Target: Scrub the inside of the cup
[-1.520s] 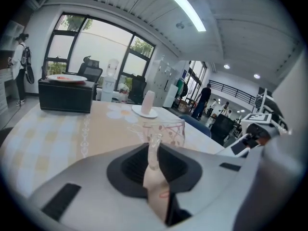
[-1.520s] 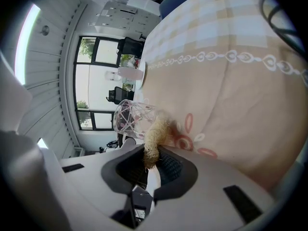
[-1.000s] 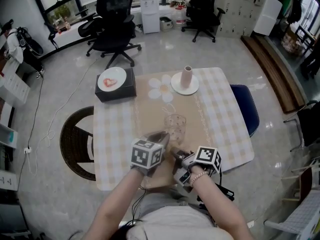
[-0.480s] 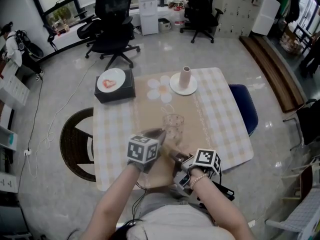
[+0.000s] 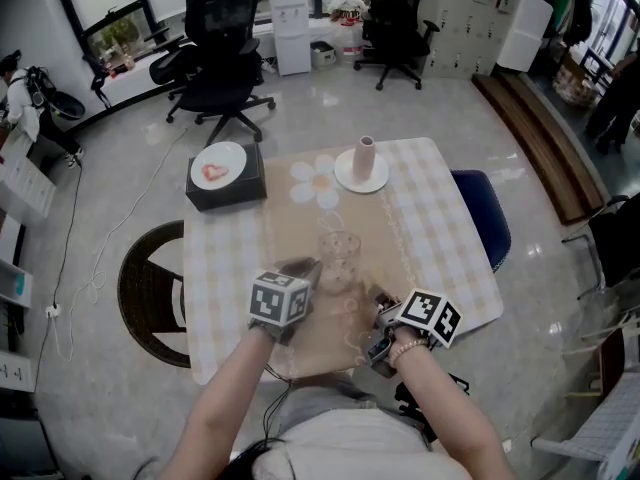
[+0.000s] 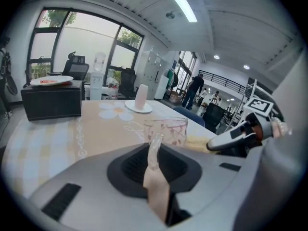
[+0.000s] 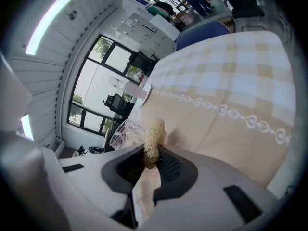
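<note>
A clear glass cup [image 5: 338,254] with a reddish pattern stands upright mid-table on the checked cloth [image 5: 440,238]. My left gripper [image 5: 305,269] sits at the cup's near-left side. In the left gripper view its jaws [image 6: 154,147] are closed on a clear glass part of the cup [image 6: 166,130], at its near side. My right gripper [image 5: 384,304] hovers to the right of the cup and nearer to me, apart from it. It is shut on a straw-coloured loofah scrubber [image 7: 155,137], which sticks out past the pads. The cup [image 7: 126,133] lies to the left of the scrubber.
A black box [image 5: 226,181] carrying a white plate [image 5: 217,163] stands at the table's far left. A white saucer [image 5: 360,177] with a pale cylinder [image 5: 365,155] is at the far middle. A blue seat [image 5: 485,224] is at the table's right side, and office chairs [image 5: 215,48] stand beyond.
My right gripper has swung to the right and rolled, so its marker cube now sits tilted further right. The left gripper and cup have kept their places.
</note>
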`<state>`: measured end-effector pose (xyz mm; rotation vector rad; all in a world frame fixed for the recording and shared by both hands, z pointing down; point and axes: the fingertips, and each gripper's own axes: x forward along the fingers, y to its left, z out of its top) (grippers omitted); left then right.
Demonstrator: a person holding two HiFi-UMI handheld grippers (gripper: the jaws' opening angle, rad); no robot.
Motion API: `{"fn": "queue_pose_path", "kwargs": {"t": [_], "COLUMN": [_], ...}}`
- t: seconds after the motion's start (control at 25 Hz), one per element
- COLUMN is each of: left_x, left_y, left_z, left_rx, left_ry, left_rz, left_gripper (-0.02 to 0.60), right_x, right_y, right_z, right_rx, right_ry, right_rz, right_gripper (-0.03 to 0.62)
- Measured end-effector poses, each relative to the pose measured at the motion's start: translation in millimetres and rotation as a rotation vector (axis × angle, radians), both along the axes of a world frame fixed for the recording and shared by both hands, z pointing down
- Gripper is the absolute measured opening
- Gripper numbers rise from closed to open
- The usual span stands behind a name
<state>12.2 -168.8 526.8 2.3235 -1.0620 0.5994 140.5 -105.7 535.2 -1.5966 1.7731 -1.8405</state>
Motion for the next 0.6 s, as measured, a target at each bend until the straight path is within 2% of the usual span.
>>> {"fn": "queue_pose_path", "kwargs": {"t": [0.32,0.44,0.6], "left_x": [-6.0,-5.9,-6.8], "left_y": [0.1,5.8,9.6], "left_z": [7.2,13.0,18.1], "left_rx": [-0.008,-0.018,-0.007], "left_ry": [-0.036,-0.058,-0.096], "left_rz": [0.003,0.026,0.041], "left_gripper": [0.055,0.055,0.055], "right_x": [3.3,1.4,-8.2], "right_y": [-49.0,-60.6,-74.4], "right_z": [-30.3,-42.4,-61.7], "right_rx": [0.242,0.338,0.493], "right_ry": [0.14,0.244,0.444], "right_rz": [-0.146,-0.238,-0.417], "right_gripper": [0.061,0.061,0.061]}}
